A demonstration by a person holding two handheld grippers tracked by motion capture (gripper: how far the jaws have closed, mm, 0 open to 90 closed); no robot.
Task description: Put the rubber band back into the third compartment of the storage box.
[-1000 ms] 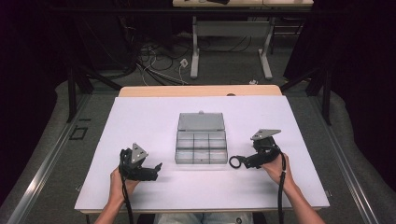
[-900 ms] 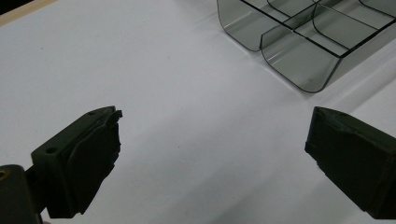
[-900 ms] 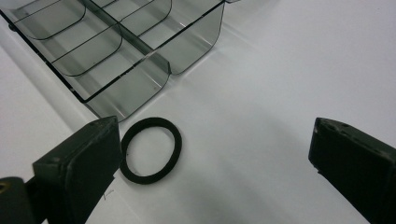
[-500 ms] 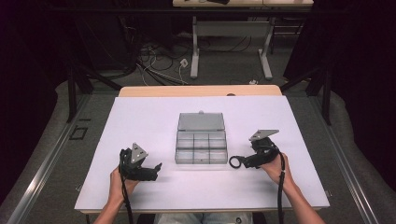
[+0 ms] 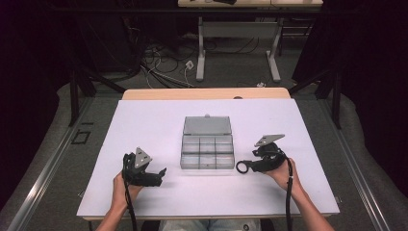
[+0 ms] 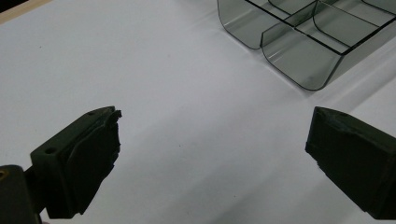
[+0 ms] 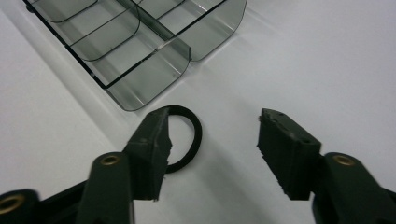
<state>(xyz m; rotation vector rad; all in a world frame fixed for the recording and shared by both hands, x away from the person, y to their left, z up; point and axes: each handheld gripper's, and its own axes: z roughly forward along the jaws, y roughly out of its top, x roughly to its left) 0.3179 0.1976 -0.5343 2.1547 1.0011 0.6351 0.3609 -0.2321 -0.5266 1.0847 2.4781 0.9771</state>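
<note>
From high up, the black ring (image 5: 242,166) lay near the clear box (image 5: 207,144). Close up, the right gripper (image 7: 212,140) was half open and just closing, one jaw over the ring. The left gripper (image 6: 212,140) gaped, empty.

On my screen the table (image 5: 159,130) is plain white with a pale wood strip along its far edge, and the organiser box (image 5: 207,144) on it is smoky grey see-through plastic with a darker grey lid. Both of my grippers are matte black, the left gripper (image 6: 210,154) and the right gripper (image 7: 212,154) alike, each topped by a light grey plate with black cable trailing. The ring (image 7: 187,140) is solid black, unpatterned.
</note>
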